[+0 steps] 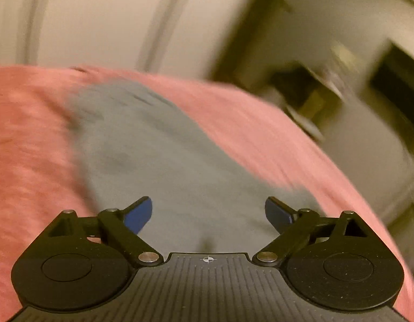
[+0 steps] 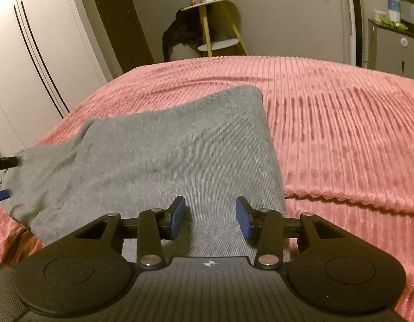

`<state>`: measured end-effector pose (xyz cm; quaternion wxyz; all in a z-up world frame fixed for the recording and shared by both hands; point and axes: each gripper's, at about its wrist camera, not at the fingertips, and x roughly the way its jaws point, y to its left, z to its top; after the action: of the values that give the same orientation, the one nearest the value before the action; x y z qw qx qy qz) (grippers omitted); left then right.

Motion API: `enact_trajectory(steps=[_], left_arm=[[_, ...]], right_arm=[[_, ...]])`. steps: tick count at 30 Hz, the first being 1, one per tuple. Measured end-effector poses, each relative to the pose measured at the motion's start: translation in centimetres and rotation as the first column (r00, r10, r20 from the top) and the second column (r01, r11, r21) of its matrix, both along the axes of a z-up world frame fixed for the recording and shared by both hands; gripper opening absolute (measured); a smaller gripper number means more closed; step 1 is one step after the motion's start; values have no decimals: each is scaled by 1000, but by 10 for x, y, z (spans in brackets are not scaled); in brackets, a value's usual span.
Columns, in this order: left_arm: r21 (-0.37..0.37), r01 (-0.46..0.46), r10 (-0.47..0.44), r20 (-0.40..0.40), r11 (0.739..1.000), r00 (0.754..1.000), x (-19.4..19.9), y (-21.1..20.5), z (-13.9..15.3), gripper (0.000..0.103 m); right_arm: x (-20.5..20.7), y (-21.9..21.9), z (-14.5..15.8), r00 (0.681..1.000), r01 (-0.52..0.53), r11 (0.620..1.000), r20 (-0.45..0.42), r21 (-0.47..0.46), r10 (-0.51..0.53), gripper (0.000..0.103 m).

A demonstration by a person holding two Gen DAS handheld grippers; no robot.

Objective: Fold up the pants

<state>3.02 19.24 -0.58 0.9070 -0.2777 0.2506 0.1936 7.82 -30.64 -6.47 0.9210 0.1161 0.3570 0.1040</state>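
Note:
Grey pants (image 2: 158, 150) lie folded on a pink ribbed bedspread (image 2: 341, 123). My right gripper (image 2: 210, 214) is open and empty, low over the near end of the pants. In the left wrist view, which is motion-blurred, the pants (image 1: 158, 155) stretch away from my left gripper (image 1: 208, 213), which is wide open and empty above their near end. The left gripper's fingers (image 2: 3, 161) show at the far left edge of the right wrist view, next to the pants' left end.
The bedspread (image 1: 24, 134) covers the bed. A white wardrobe (image 2: 32, 53) stands to the left. Past the bed's far edge is a wooden stand (image 2: 215, 26) with dark clothing on it. A counter (image 2: 389, 35) is at the far right.

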Motion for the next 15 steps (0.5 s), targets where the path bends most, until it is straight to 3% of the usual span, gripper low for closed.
enact_trajectory(steps=[3,5,8,12,15], left_arm=[[-63,-136,134,-32,989,990,-21,60,-12,95],[-107,-171,167,-42,979,985,-29,87,-25,95],[-225,-158,159,-11,962,987,-31,119,-46,95],[-384,-124,157,56,915,986,-23,139,-68,94],[-422,-84,142,108,903,984,-14,148,-75,93]], right_arm=[[2,-4,-2,1000,6,999,-13,32,-6,43],[4,-6,-3,1000,9,999,-22,52,-8,43],[5,-9,-5,1000,10,995,-27,102,-8,47],[8,-11,-6,999,24,991,-41,133,-18,48],[10,-9,-7,999,19,993,-43,119,-14,49]])
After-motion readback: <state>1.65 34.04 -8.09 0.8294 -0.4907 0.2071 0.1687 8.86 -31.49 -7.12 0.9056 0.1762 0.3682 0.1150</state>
